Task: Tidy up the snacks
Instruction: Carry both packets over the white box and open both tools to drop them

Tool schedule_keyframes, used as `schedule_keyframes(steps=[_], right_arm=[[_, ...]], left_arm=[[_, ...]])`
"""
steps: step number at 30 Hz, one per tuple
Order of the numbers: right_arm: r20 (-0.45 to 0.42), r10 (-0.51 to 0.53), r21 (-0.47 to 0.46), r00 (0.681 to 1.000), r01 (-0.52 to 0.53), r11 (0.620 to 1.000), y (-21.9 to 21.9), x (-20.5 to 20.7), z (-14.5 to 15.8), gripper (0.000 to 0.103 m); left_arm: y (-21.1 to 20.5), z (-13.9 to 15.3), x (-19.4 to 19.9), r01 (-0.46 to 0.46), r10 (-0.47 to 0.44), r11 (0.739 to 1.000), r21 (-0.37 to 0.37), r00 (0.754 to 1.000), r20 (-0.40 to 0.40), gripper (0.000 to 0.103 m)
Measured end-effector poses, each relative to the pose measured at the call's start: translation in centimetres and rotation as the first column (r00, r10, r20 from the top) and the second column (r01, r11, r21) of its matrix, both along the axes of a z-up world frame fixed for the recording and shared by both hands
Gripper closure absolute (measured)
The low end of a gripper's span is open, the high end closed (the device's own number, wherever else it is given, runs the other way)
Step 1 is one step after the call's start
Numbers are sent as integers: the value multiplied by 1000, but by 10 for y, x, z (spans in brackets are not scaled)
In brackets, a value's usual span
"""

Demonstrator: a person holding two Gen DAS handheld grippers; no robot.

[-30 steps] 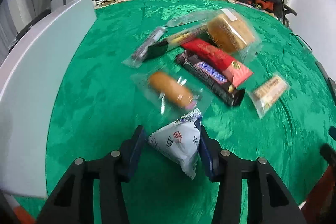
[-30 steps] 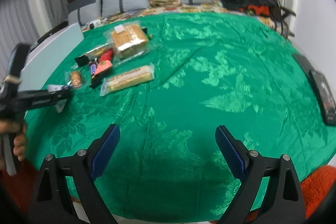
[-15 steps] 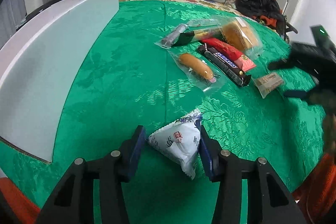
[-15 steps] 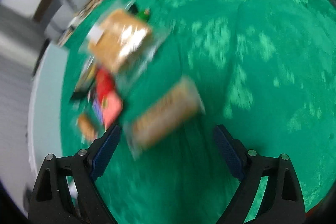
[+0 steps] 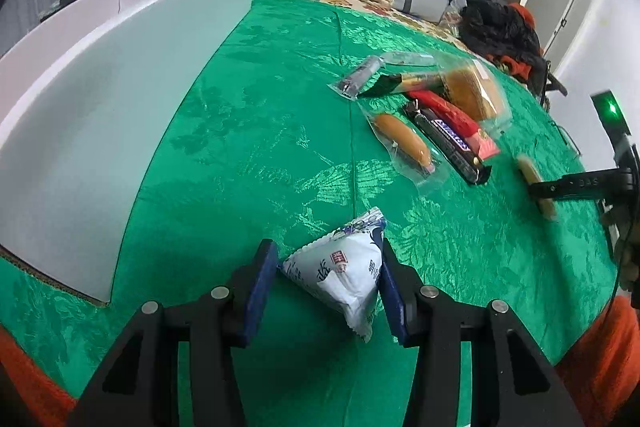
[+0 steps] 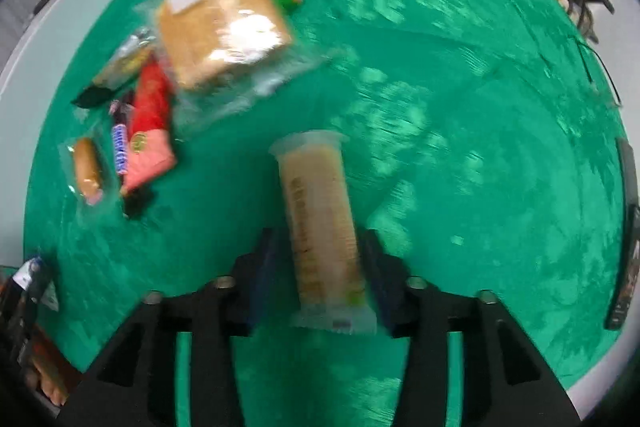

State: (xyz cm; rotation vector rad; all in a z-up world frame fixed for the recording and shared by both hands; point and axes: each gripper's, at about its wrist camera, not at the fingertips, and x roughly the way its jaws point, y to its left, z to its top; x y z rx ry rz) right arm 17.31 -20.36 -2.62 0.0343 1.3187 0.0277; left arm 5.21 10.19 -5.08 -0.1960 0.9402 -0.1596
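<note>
A white triangular snack packet with blue print sits between the blue pads of my left gripper, which is shut on it above the green tablecloth. In the right wrist view a long clear-wrapped cracker bar lies on the cloth, its near end between the fingers of my right gripper. Those jaws are closing, and thin gaps still show beside the bar. The picture is blurred. The left wrist view shows the same bar at the right, partly hidden behind a black finger.
A large white box stands along the left. Grouped beyond are a wrapped sausage, a dark chocolate bar, a red packet and a bagged bread slice. A black bag lies at the far right, with cushions behind.
My right gripper swung down over the cracker bar and its jaws narrowed around it. My left gripper carried the white packet back from the pile, toward the white box.
</note>
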Motion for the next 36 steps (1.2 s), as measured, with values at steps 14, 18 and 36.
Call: schedule_keyframes(steps=[14, 18, 36], right_arm=[[22, -104, 117, 994, 101, 988, -12, -34, 25, 72], [26, -75, 258, 997, 66, 964, 3, -41, 52, 72], [417, 356, 481, 836, -535, 695, 327, 11, 221, 39]], left_arm=[[-10, 25, -7, 67, -65, 996, -67, 997, 29, 55], [-7, 55, -4, 68, -64, 984, -164, 998, 27, 55], [240, 176, 29, -370, 354, 925, 91, 923, 151, 33]])
